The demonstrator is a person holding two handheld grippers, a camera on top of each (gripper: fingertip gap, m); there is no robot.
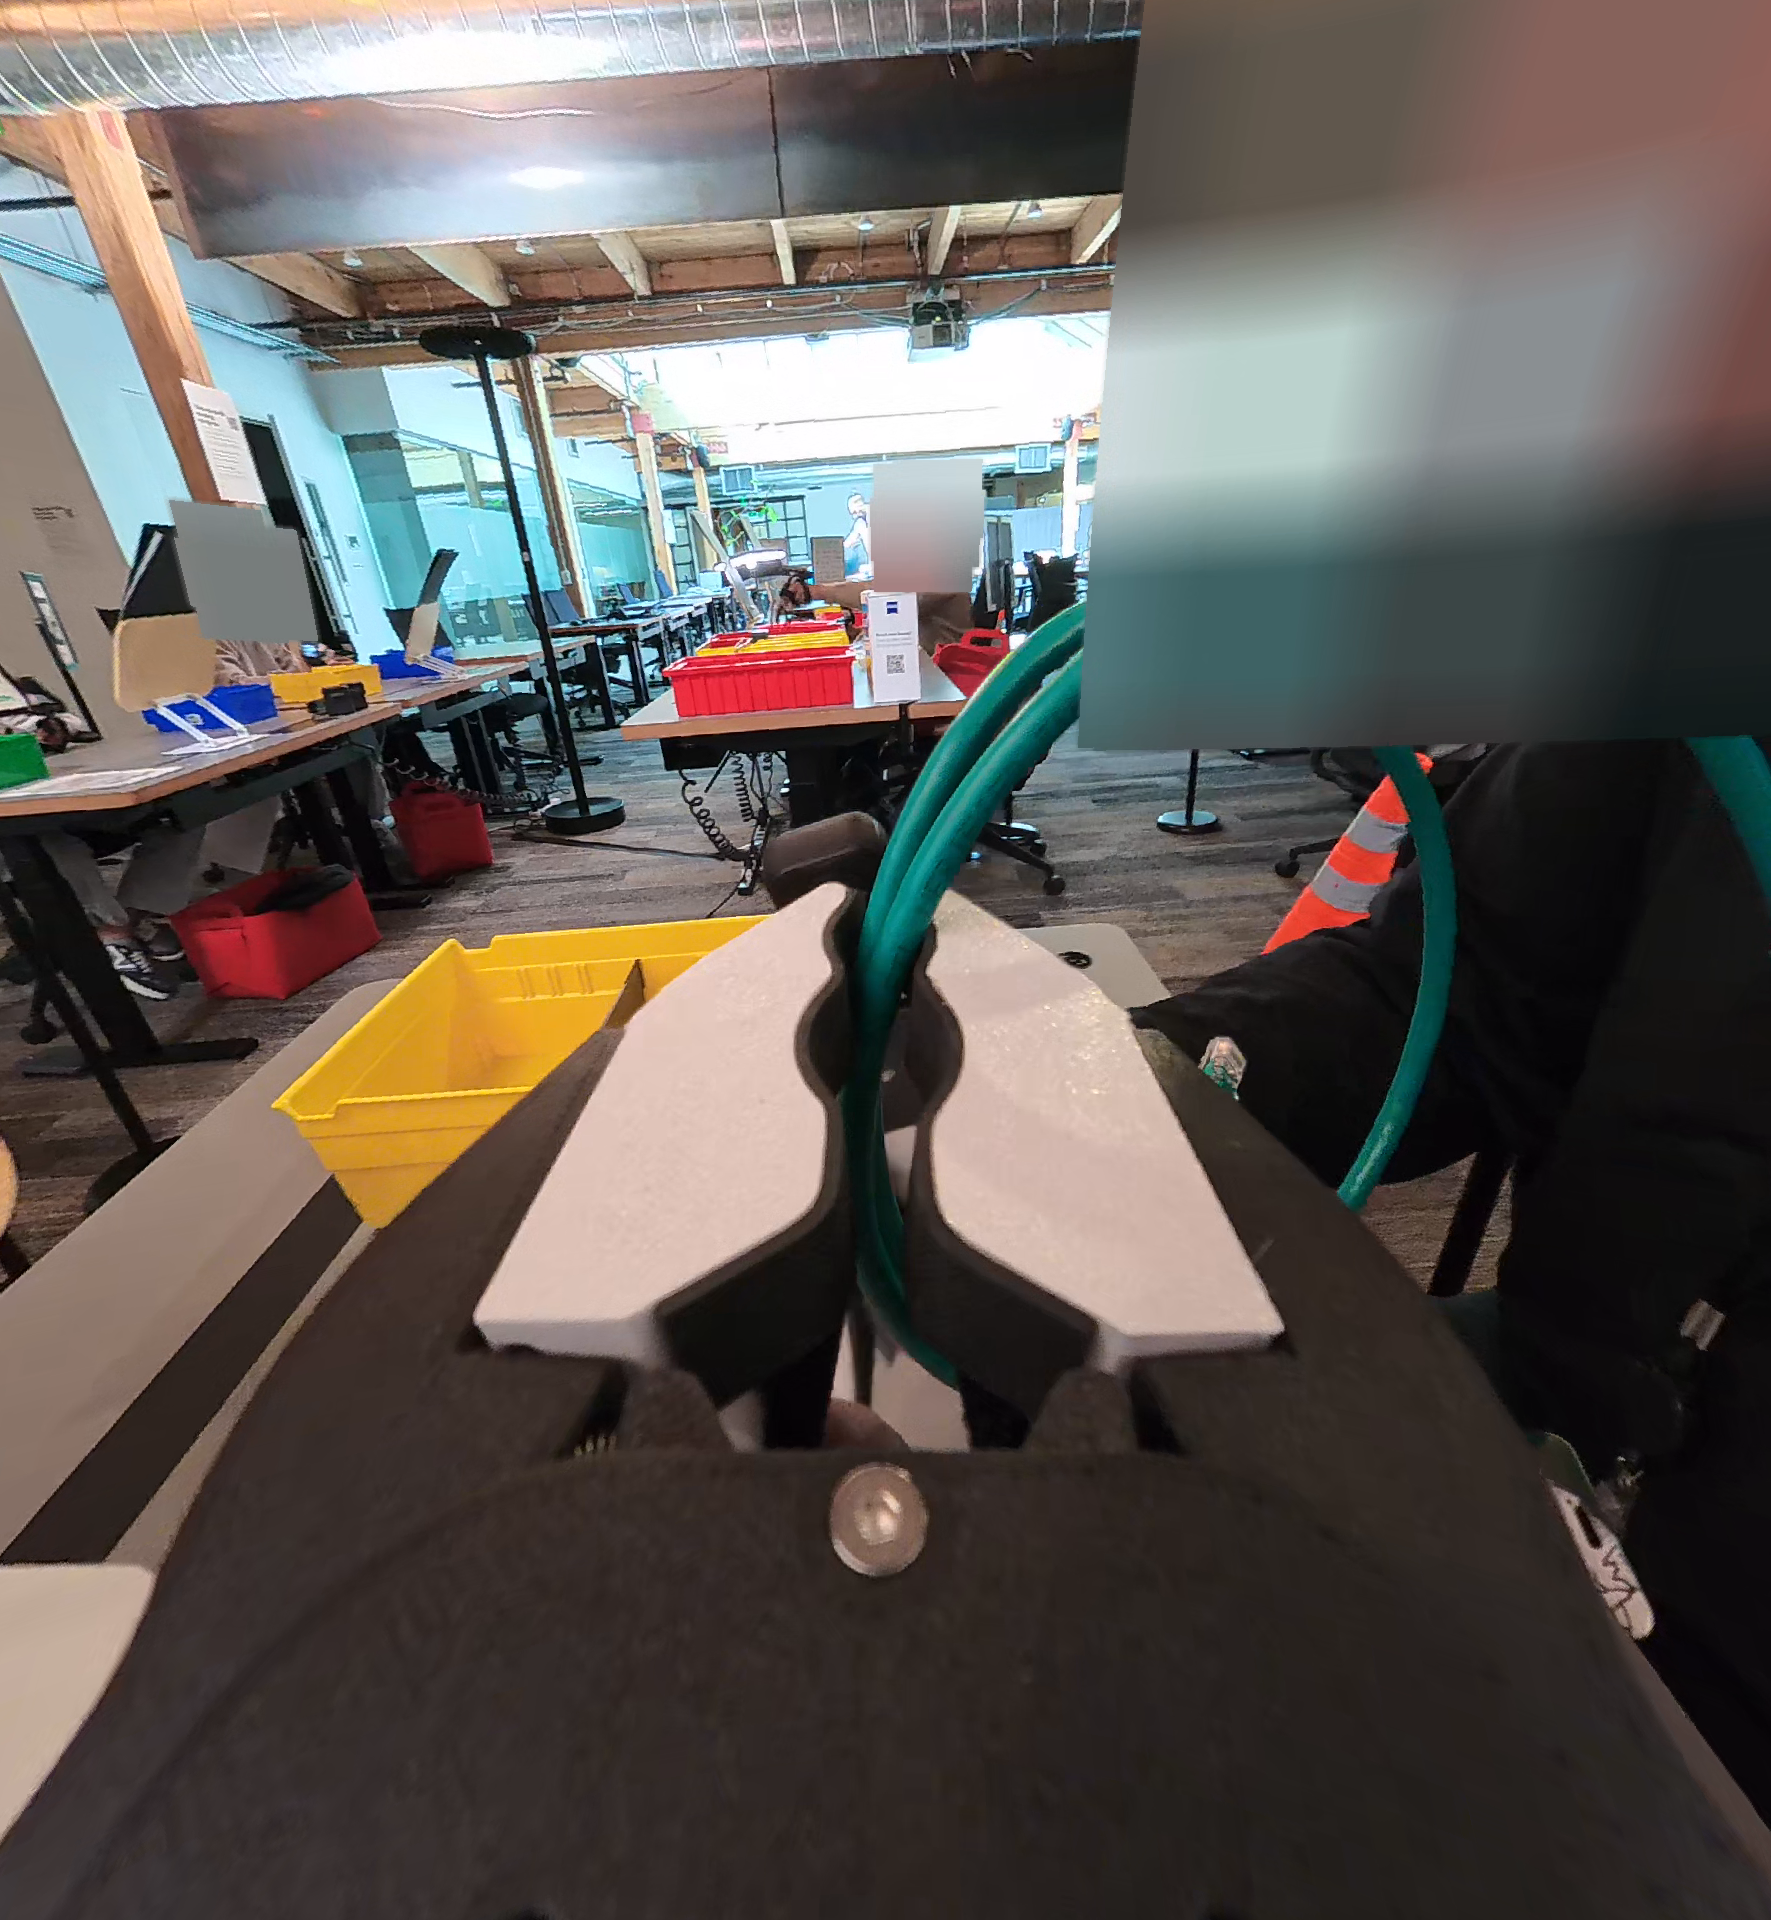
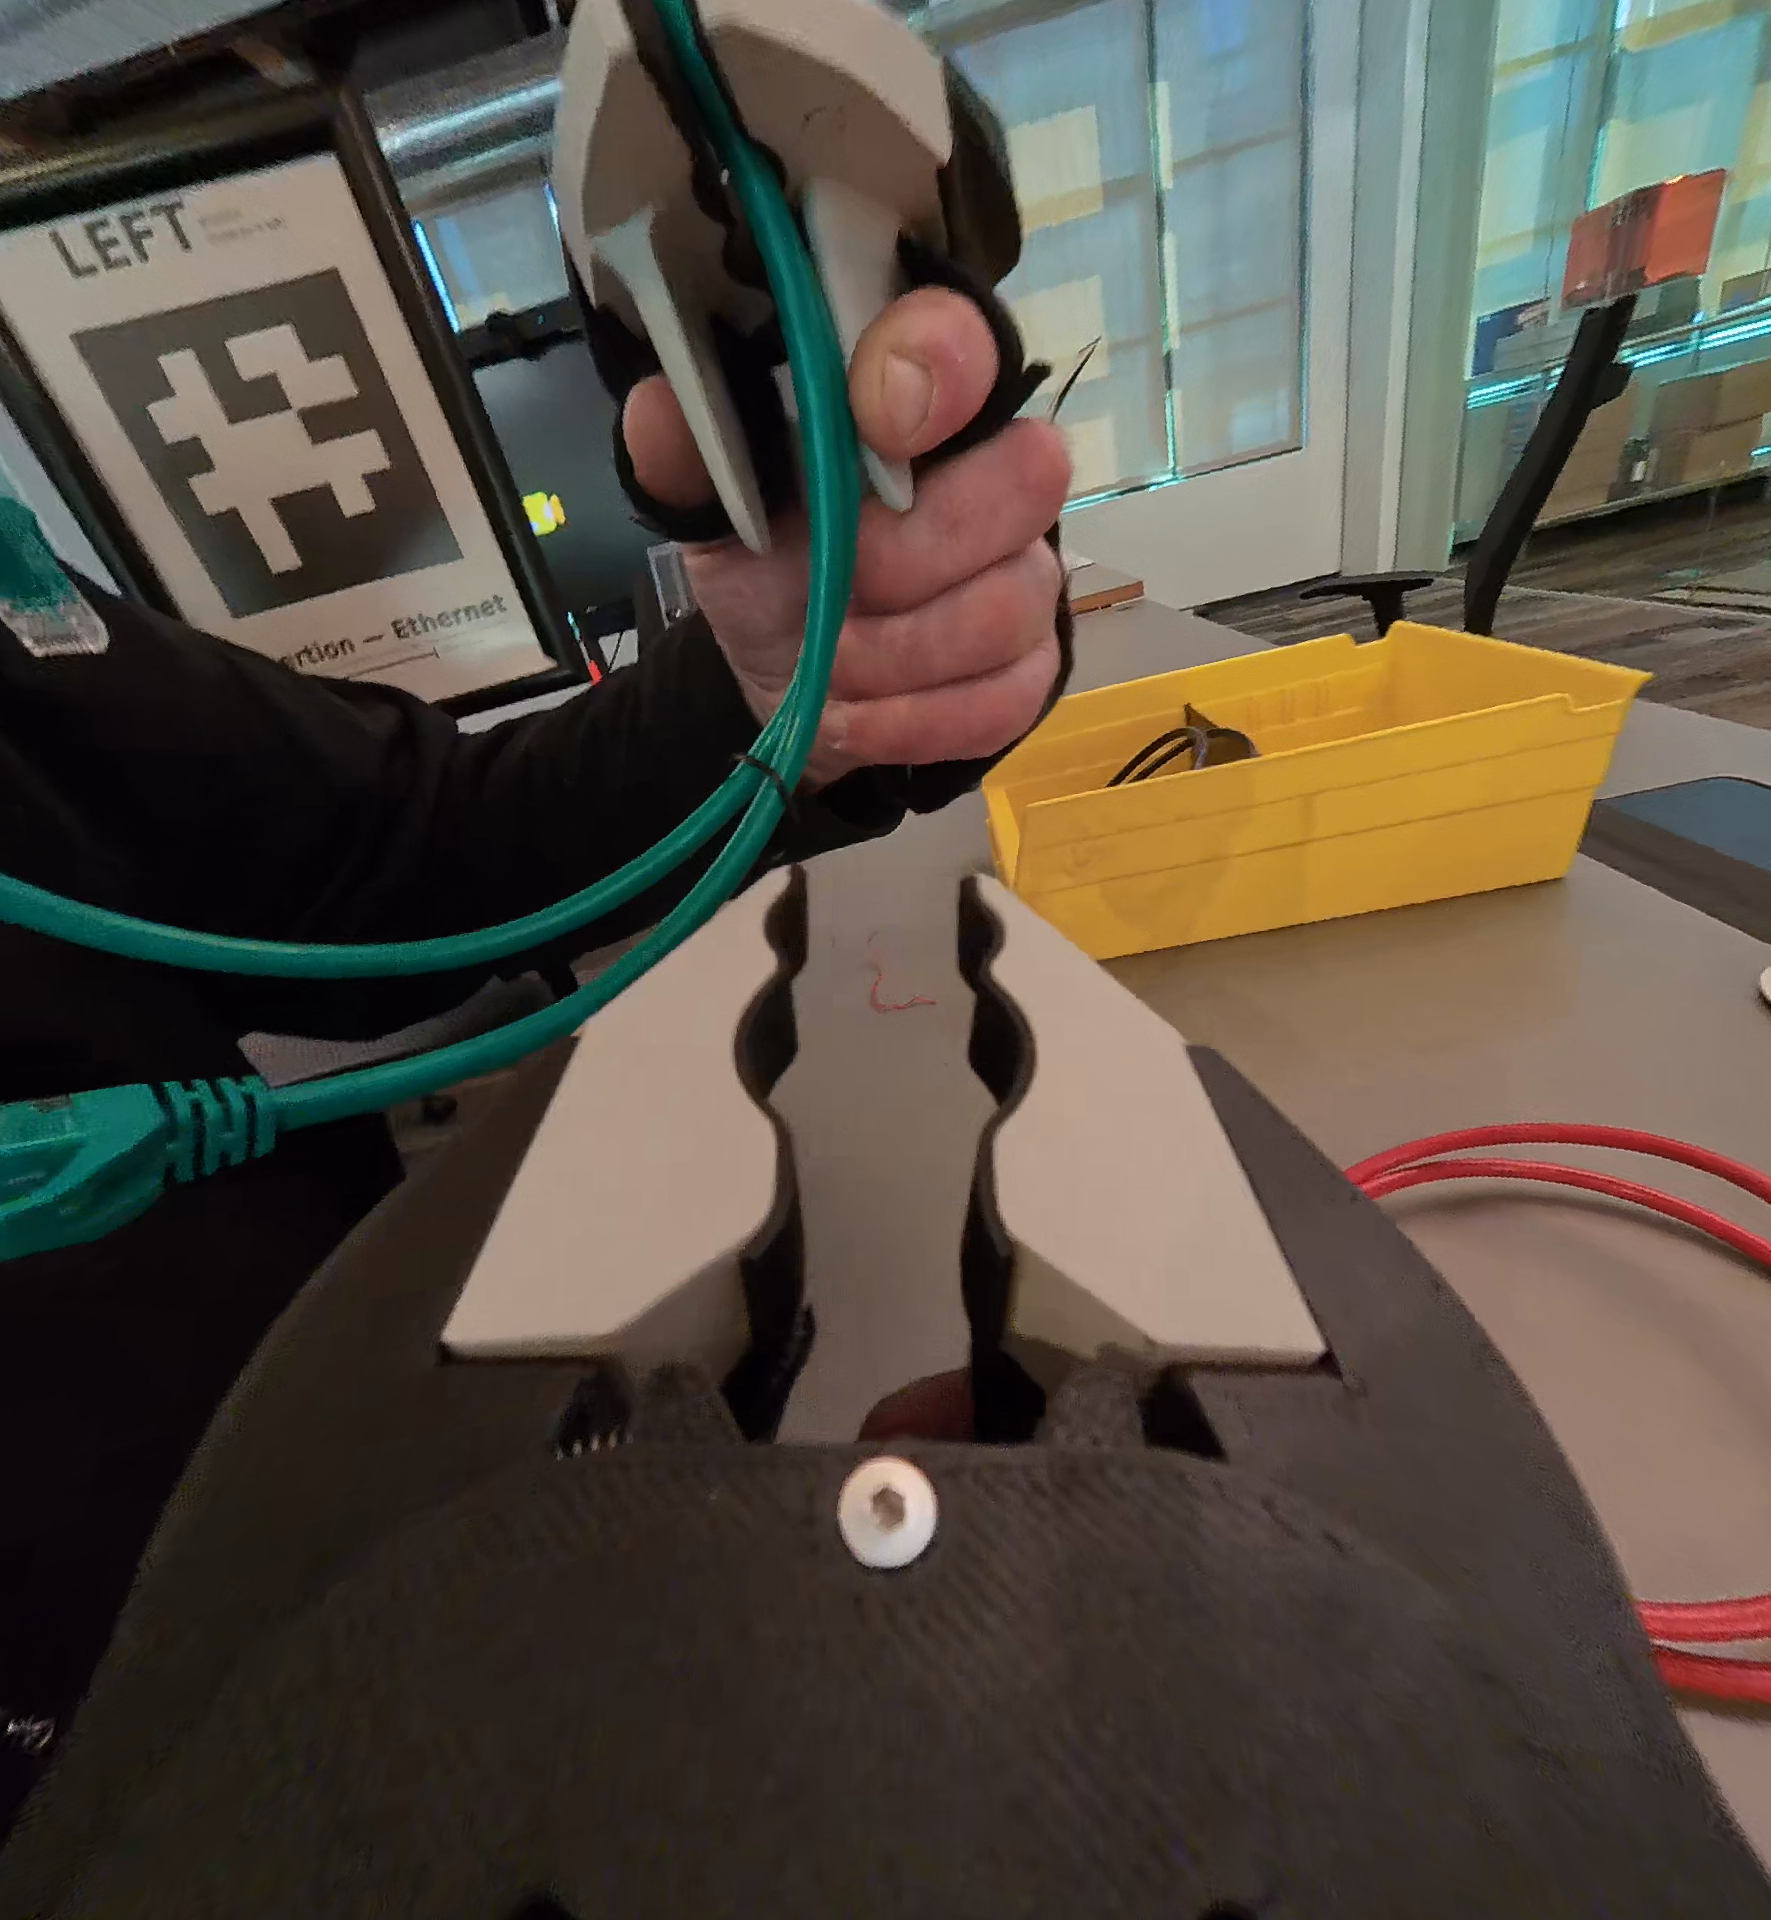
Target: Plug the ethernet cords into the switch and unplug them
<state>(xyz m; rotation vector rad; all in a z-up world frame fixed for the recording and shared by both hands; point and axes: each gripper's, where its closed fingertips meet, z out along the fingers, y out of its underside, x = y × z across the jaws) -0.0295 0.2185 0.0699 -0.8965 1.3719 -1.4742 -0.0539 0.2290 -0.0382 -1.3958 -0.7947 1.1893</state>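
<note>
Two strands of a green cord (image 1: 886, 1049) run lengthwise between the left tongs (image 1: 881, 935), which are clamped on them and raised above the worktop (image 2: 1380, 997). The right tongs (image 2: 876, 904) gape with nothing between them. The cord's plug (image 2: 60, 1158) hangs at nine o'clock, pointing left, just beside the right tongs, likely their next grab. No switch is visible. A red cord (image 2: 1639, 1174) lies at three o'clock.
</note>
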